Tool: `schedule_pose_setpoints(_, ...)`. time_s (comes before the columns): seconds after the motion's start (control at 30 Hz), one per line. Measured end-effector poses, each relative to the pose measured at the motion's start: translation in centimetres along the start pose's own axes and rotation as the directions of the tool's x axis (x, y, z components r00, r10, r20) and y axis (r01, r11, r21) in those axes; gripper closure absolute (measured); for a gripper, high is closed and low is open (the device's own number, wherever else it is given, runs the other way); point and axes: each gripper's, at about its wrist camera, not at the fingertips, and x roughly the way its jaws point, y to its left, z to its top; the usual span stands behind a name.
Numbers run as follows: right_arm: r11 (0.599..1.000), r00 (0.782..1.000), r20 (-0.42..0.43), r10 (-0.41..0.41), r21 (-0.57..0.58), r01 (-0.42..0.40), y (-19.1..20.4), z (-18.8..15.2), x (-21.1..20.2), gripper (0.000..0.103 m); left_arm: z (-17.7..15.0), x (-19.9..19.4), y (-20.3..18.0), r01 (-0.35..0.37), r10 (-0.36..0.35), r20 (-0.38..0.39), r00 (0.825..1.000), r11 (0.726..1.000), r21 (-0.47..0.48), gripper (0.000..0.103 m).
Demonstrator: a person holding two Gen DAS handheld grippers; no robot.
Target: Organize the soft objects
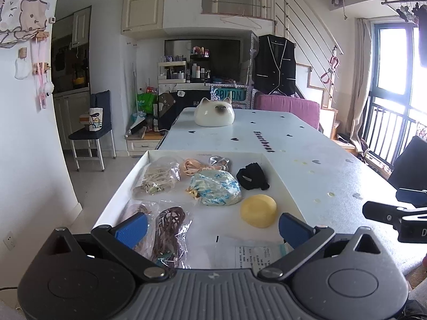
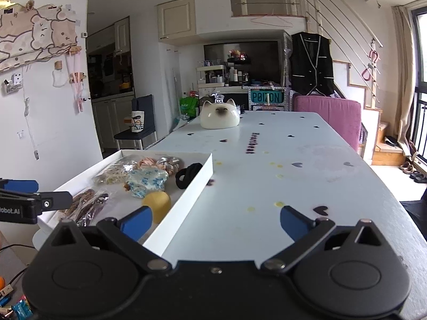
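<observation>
A shallow white tray lies on the table's near left; it also shows in the right wrist view. In it are a yellow round sponge, a blue-flowered cloth pouch, a black hair tie, a bag of pale cords, a bag of brown cords, pink ribbon and a silver scrunchie. My left gripper is open and empty over the tray's near end. My right gripper is open and empty over the tray's right wall and the bare table.
A white cat-shaped ceramic piece stands at the table's far end. The table carries heart marks. A printed slip lies at the tray's near edge. A purple chair and a dark chair stand beyond.
</observation>
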Motion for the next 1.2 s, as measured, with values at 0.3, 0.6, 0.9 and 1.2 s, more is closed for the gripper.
schedule_pose_setpoints(0.3,1.000,1.000,0.007,-0.024,0.008,0.024,-0.24,-0.66,-0.40,0.000,-0.52,-0.17,0.07,0.000,0.000,-0.009,1.000,1.000,-0.013,0.000)
schedule_pose_setpoints(0.6,0.999,0.999,0.022,-0.034,0.005,0.034,-0.16,-0.56,-0.72,0.000,-0.51,0.01,-0.01,0.003,-0.003,-0.008,1.000,1.000,-0.007,0.000)
schedule_pose_setpoints(0.9,1.000,0.999,0.025,-0.031,0.002,0.031,-0.05,-0.61,-0.91,0.000,-0.49,0.02,-0.01,0.003,-0.003,-0.008,1.000,1.000,-0.007,0.000)
schedule_pose_setpoints(1.2,0.999,0.999,0.026,-0.032,0.002,0.032,-0.03,-0.60,-0.93,0.000,-0.50,-0.01,0.00,0.000,0.000,-0.006,1.000,1.000,-0.007,0.000)
